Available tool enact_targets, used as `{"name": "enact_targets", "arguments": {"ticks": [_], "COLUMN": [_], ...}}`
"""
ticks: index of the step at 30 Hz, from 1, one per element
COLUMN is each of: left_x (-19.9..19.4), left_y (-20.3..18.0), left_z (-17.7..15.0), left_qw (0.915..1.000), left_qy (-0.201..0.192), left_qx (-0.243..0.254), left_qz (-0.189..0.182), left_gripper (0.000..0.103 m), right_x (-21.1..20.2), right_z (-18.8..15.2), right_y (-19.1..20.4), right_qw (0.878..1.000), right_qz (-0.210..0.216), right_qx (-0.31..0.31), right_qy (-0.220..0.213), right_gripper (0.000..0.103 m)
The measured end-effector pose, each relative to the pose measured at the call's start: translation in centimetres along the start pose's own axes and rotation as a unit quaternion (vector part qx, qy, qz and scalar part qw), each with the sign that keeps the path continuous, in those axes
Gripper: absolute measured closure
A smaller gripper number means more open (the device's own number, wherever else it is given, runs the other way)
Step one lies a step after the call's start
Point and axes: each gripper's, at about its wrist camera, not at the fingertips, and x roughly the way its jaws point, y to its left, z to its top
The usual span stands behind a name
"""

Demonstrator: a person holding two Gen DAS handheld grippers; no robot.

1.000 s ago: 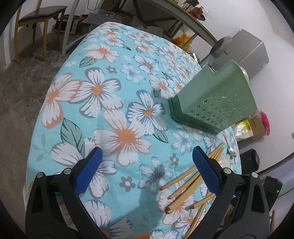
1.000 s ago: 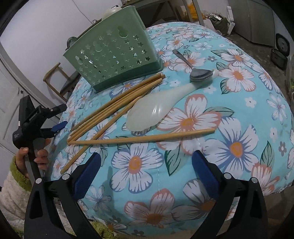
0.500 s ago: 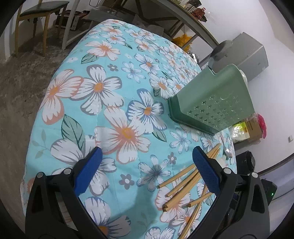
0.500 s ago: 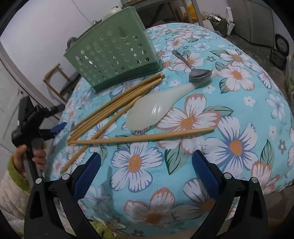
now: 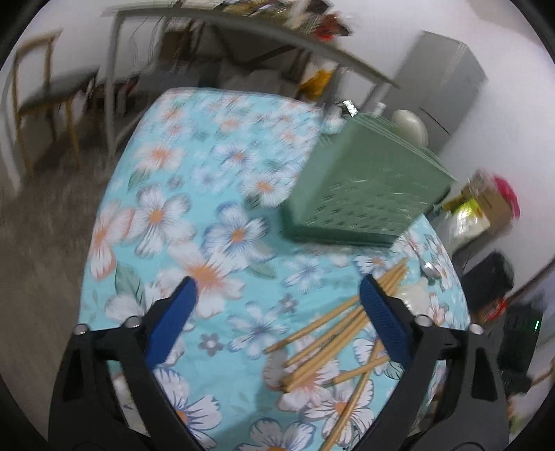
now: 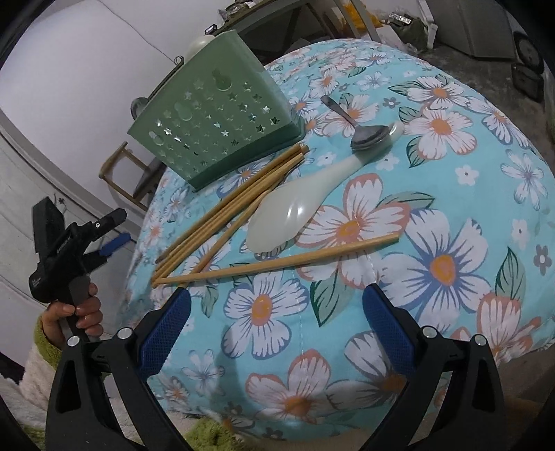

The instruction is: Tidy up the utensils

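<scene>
A green perforated utensil holder point(image 6: 215, 121) point(image 5: 360, 197) stands on the flowered tablecloth point(image 6: 451, 194). In front of it lie several wooden chopsticks point(image 6: 236, 204) point(image 5: 333, 340), a pale rice paddle point(image 6: 295, 211) and a metal spoon point(image 6: 364, 133). One pair of chopsticks point(image 6: 277, 263) lies crosswise nearer to me. My right gripper point(image 6: 277, 319) hovers open above the cloth just short of that pair. My left gripper point(image 5: 277, 308) hangs above the table's left end; its jaws are wide and closing, with nothing between them. In the right wrist view it point(image 6: 111, 239) shows at the left, held by a hand point(image 6: 74, 312).
A wooden chair point(image 5: 45, 100) and a grey table frame point(image 5: 242, 31) stand beyond the far end of the table. A grey cabinet point(image 5: 447, 79) and bags point(image 5: 482, 204) sit at the right. The floor drops off around the cloth's edges.
My left gripper has risen and rolled, so the table looks farther and the holder sits more toward the centre; the view is blurred. The right gripper has hardly moved.
</scene>
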Motion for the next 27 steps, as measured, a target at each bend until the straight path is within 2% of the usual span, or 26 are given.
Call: {"name": "enact_targets", "arguments": {"ticks": [3, 5, 7, 10, 14, 17, 21, 23, 27], "left_x": [-1.1, -1.4, -1.4, -0.8, 0.4, 1.4, 2.7, 3.3, 4.5], "left_y": [-2.9, -4.7, -6.6, -9.7, -13.4, -15.3, -16.6, -17.0, -17.3], "left_z": [0.4, 0.4, 0.1, -1.0, -3.2, -4.8, -6.3, -6.7, -7.4], "left_qw": [0.9977, 0.9944, 0.9894, 0.9775, 0.9522, 0.9352, 0.9233, 0.9184, 0.9064], "left_qy": [-0.021, -0.027, -0.031, -0.028, -0.016, 0.001, 0.021, 0.027, 0.039], "left_qx": [0.065, 0.102, 0.142, 0.209, 0.305, 0.354, 0.382, 0.394, 0.421], "left_qz": [0.002, 0.002, -0.002, -0.011, -0.009, -0.017, -0.033, -0.030, -0.012], "left_gripper": [0.028, 0.039, 0.042, 0.047, 0.054, 0.061, 0.069, 0.075, 0.079], "right_x": [-1.2, -2.4, -3.5, -4.6, -5.2, -5.1, -4.8, -4.8, -4.6], "right_z": [0.0, 0.1, 0.5, 1.0, 1.3, 1.4, 1.5, 1.5, 1.7], "right_y": [0.8, 1.2, 1.0, 0.3, -1.0, -1.5, -1.5, -1.5, -1.4], "right_qw": [0.999, 0.997, 0.995, 0.993, 0.993, 0.993, 0.993, 0.993, 0.993], "right_qz": [-0.014, -0.028, -0.042, -0.060, -0.073, -0.075, -0.077, -0.076, -0.073], "right_qx": [-0.030, -0.049, -0.056, -0.055, -0.045, -0.039, -0.037, -0.038, -0.039], "right_qy": [-0.020, -0.046, -0.066, -0.081, -0.086, -0.084, -0.081, -0.080, -0.079], "right_gripper": [0.017, 0.024, 0.027, 0.033, 0.037, 0.038, 0.038, 0.039, 0.039]}}
